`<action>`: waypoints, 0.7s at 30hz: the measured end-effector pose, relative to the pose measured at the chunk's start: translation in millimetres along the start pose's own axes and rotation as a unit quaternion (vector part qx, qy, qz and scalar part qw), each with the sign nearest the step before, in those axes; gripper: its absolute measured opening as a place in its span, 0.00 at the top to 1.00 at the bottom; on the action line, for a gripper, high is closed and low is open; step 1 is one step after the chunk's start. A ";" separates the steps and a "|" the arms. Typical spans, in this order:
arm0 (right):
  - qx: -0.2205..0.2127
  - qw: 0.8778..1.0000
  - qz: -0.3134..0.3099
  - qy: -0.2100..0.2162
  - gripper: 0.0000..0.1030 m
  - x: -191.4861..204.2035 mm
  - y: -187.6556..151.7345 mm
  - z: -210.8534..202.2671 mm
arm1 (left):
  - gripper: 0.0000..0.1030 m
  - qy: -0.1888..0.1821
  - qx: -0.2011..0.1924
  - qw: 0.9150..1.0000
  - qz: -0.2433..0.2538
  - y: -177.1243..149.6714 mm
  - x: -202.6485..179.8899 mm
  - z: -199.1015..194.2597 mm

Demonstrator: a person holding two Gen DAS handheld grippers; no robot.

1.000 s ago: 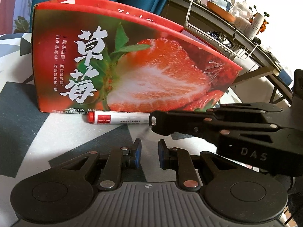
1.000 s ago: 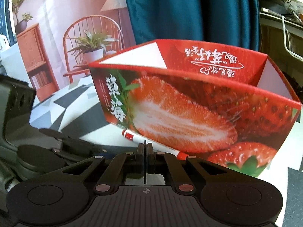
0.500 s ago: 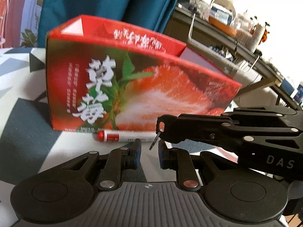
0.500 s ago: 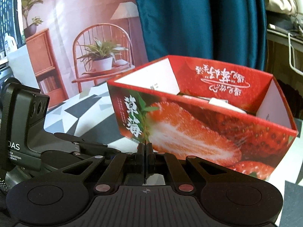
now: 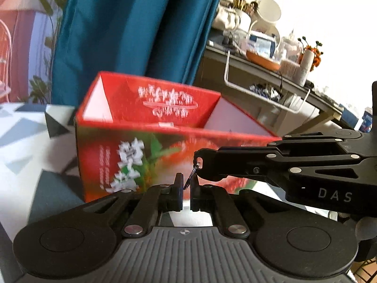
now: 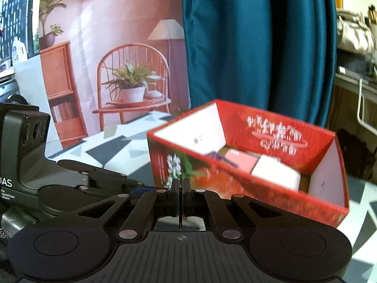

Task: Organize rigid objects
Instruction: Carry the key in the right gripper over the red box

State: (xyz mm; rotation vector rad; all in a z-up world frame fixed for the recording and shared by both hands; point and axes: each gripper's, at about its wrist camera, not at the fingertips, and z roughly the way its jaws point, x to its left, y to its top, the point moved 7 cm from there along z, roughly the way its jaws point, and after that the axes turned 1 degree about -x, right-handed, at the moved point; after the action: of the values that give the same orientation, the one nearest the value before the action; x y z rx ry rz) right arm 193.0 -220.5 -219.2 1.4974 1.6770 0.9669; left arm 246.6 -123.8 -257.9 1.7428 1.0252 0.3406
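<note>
Fingers first, in your left wrist view: your left gripper (image 5: 186,192) has its fingers slightly spread with nothing between them, raised in front of the strawberry box (image 5: 150,155). Your right gripper (image 5: 200,164) reaches in from the right, and from its tip hangs a thin dark metal piece (image 5: 192,175), probably a small clip or key ring, though blur makes that hard to say. It dangles with its long axis tilted, lower end pointing down and left into the gap of your left fingers.

In your right wrist view, your right gripper (image 6: 180,192) has its fingers pressed together on that thin piece, seen edge-on as a dark upright line (image 6: 180,202). The strawberry box (image 6: 247,188) sits ahead and to the right on the patterned tabletop (image 6: 132,146), open top showing flat cartons (image 6: 275,174) inside. Your right hand is the nearer one to carry the piece forward and right over the near wall.
</note>
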 end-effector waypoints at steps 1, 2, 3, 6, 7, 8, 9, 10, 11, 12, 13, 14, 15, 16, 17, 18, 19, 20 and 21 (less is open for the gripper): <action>-0.004 1.000 -0.005 -0.001 0.99 0.8 5.2 -1.1 | 0.94 0.001 -0.005 1.000 0.000 4.9 -0.2 -2.7; -0.009 1.000 -0.010 -0.003 0.99 1.2 11.0 -2.1 | 0.94 0.003 -0.010 1.000 0.002 10.3 -0.8 -4.7; -0.014 1.000 -0.013 -0.004 0.99 0.8 16.6 -3.0 | 0.94 0.005 -0.016 1.000 0.006 16.0 -1.1 -6.7; -0.028 0.999 -0.015 -0.006 0.99 -2.7 32.9 -3.5 | 0.94 0.011 -0.032 0.999 0.020 35.4 -1.4 -9.3; -0.034 0.999 -0.016 -0.006 0.99 -5.4 38.9 -2.7 | 0.94 0.015 -0.042 0.999 0.027 42.9 -0.9 -8.3; -0.037 0.999 -0.016 -0.007 0.99 -8.3 43.8 -1.1 | 0.94 0.015 -0.044 0.998 0.029 49.8 -0.3 -6.2; -0.041 0.999 -0.015 -0.009 0.99 -12.4 48.8 1.4 | 0.94 0.015 -0.045 0.998 0.032 55.0 0.4 -3.4; -0.044 0.999 -0.012 -0.011 0.99 -16.8 52.8 4.4 | 0.94 0.016 -0.044 0.998 0.036 60.4 1.0 0.3; -0.046 0.999 -0.008 -0.012 0.99 -22.3 57.2 8.1 | 0.94 0.018 -0.044 0.998 0.041 66.1 1.6 4.5; -0.048 0.999 -0.002 -0.012 0.99 -27.8 60.9 11.9 | 0.94 0.020 -0.043 0.998 0.046 71.6 2.6 10.2; -0.049 0.999 0.005 -0.012 0.99 -33.3 63.6 16.2 | 0.94 0.021 -0.040 0.998 0.047 75.5 3.5 15.1; -0.049 0.999 0.014 -0.011 0.99 -39.9 65.7 21.2 | 0.94 0.021 -0.035 0.998 0.044 78.9 5.1 21.9; -0.047 0.999 0.024 -0.012 0.99 -47.0 66.7 26.5 | 0.94 0.021 -0.027 0.999 0.038 81.7 7.1 30.5; -0.045 0.998 0.034 -0.012 0.99 -54.1 66.9 32.1 | 0.94 0.019 -0.020 0.999 0.032 82.1 9.0 36.3; -0.041 0.998 0.046 -0.013 0.99 -62.1 65.9 38.7 | 0.94 0.018 -0.010 0.999 0.027 83.2 11.0 44.7; -0.036 0.998 0.057 -0.013 0.99 -68.7 63.8 44.7 | 0.94 0.020 -0.002 1.000 0.023 84.0 12.7 53.3; -0.032 0.997 0.068 -0.013 0.99 -75.6 60.8 50.4 | 0.94 0.021 0.006 1.000 0.020 83.7 13.7 61.3; -0.027 0.996 0.080 -0.014 0.99 -82.7 57.5 56.3 | 0.94 0.022 0.014 0.999 0.019 81.8 14.7 67.9; -0.022 0.996 0.088 -0.014 0.99 -88.0 54.6 61.1 | 0.94 0.024 0.022 0.999 0.017 79.8 15.5 74.7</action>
State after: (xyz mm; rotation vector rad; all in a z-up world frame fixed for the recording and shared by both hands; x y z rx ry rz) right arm 281.9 -299.3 -200.8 1.6432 1.5119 1.0631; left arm 342.1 -166.8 -223.2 1.8017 1.0456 0.3861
